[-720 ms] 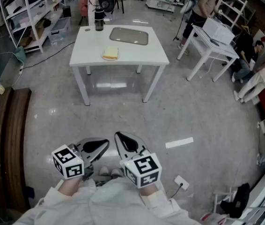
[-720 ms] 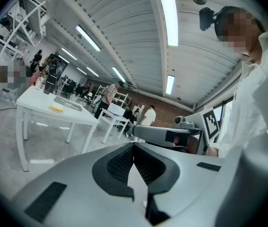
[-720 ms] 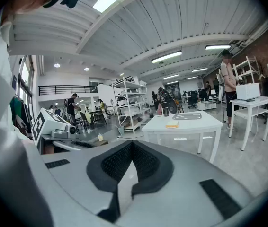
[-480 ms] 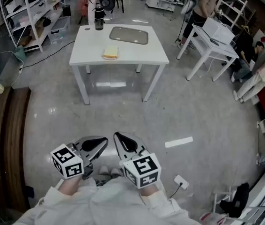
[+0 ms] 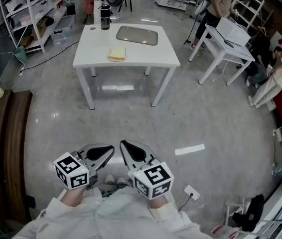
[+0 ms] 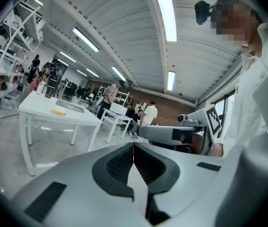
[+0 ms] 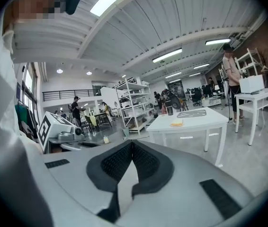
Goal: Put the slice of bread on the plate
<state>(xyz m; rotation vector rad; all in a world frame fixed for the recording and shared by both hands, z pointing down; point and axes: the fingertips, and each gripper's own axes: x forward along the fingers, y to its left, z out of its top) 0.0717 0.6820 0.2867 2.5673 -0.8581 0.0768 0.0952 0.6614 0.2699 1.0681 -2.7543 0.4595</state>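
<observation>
No text, label, brand, number or sign is legible anywhere here.

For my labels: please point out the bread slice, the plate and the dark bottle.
bread slice [image 5: 116, 54], head view, top face.
plate [image 5: 137, 36], head view, its bare middle.
dark bottle [image 5: 105, 22], head view, its body.

On the white table [image 5: 151, 59], the slice of bread [image 5: 116, 55] is showing only as a small pale-and-yellow patch, its texture too small to tell. The flat grey piece [image 5: 137, 36] beyond it is lying too far off to tell plate from tray. A person [image 5: 211, 11] at the far right is being cut off by the top edge, and the wearer's white clothing [image 5: 116, 215] is running off the bottom.
</observation>
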